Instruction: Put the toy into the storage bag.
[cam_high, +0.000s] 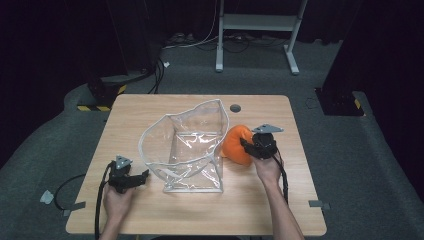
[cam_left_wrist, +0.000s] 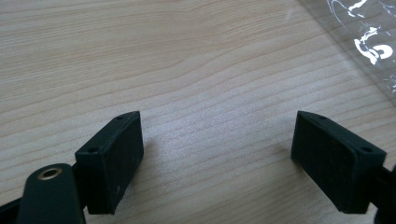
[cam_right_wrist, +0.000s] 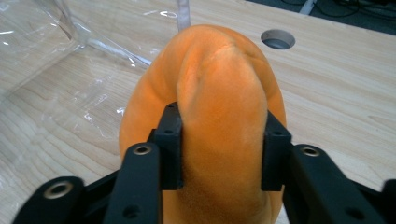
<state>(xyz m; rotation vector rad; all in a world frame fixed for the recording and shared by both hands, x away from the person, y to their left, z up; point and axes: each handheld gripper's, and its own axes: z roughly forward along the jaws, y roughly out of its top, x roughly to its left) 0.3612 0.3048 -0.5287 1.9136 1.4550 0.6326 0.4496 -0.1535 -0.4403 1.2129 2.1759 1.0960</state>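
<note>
Right gripper (cam_right_wrist: 219, 149) pinches an orange plush cushion (cam_high: 237, 144) right of centre in the high view, beside a clear plastic bag (cam_high: 186, 145) mid-frame on the wooden table (cam_high: 260, 205). Left gripper (cam_left_wrist: 217, 154), lower left, sits wide apart over bare wood.

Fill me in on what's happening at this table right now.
A person works two handheld tongs at a wooden table. The right tongs are shut on a soft orange plush, just right of a clear plastic bag lying open at mid-table. The left tongs are open over bare wood, near the bag's left corner.
</note>
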